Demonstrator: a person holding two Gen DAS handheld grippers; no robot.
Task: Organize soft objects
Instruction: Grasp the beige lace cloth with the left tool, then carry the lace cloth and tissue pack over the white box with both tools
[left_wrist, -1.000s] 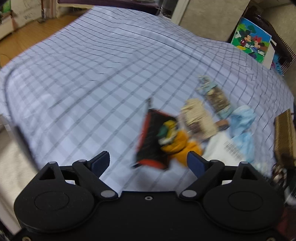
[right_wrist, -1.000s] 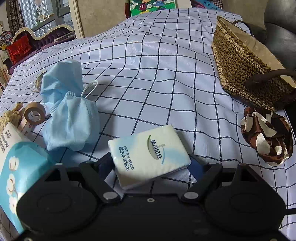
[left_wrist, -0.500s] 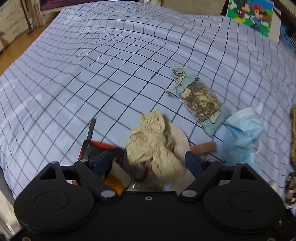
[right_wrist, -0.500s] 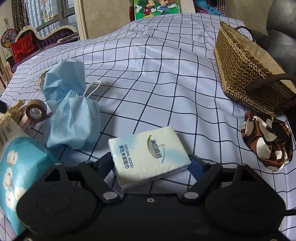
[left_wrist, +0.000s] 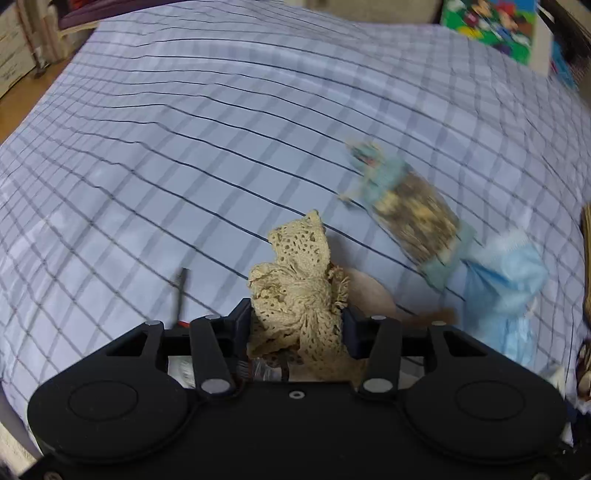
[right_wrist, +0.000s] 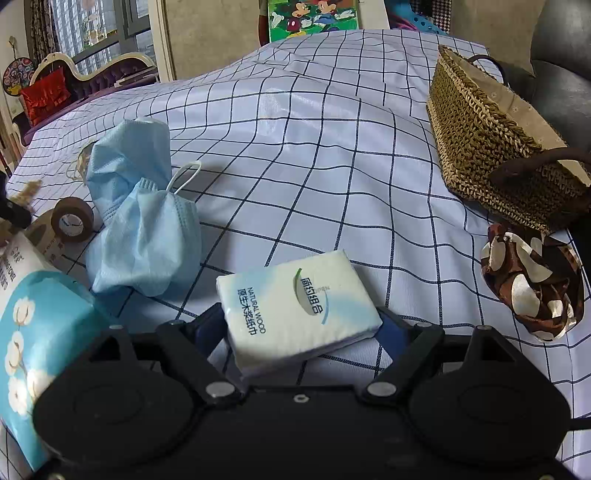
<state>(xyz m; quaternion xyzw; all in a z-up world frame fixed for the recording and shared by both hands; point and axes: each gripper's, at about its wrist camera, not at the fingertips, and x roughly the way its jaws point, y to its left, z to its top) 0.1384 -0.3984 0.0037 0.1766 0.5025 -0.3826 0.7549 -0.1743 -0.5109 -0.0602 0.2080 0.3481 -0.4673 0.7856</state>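
Beside the woven basket (right_wrist: 491, 147), nothing looks sorted yet. Left tool (left_wrist: 297, 321) is clamped on the lace cloth (left_wrist: 295, 280); right tool (right_wrist: 299, 328) stands wide around the tissue pack (right_wrist: 295, 306). Blue masks (right_wrist: 144, 221) and spotted pouch (right_wrist: 532, 288) wait near it.

A beige crocheted lace cloth (left_wrist: 295, 291) stands bunched upright. A white tissue pack (right_wrist: 295, 314) lies flat, slightly askew. Two crumpled blue face masks (right_wrist: 140, 225) are heaped together; a brown-and-white spotted fabric pouch (right_wrist: 532, 284) sits beside the woven basket (right_wrist: 491, 136).
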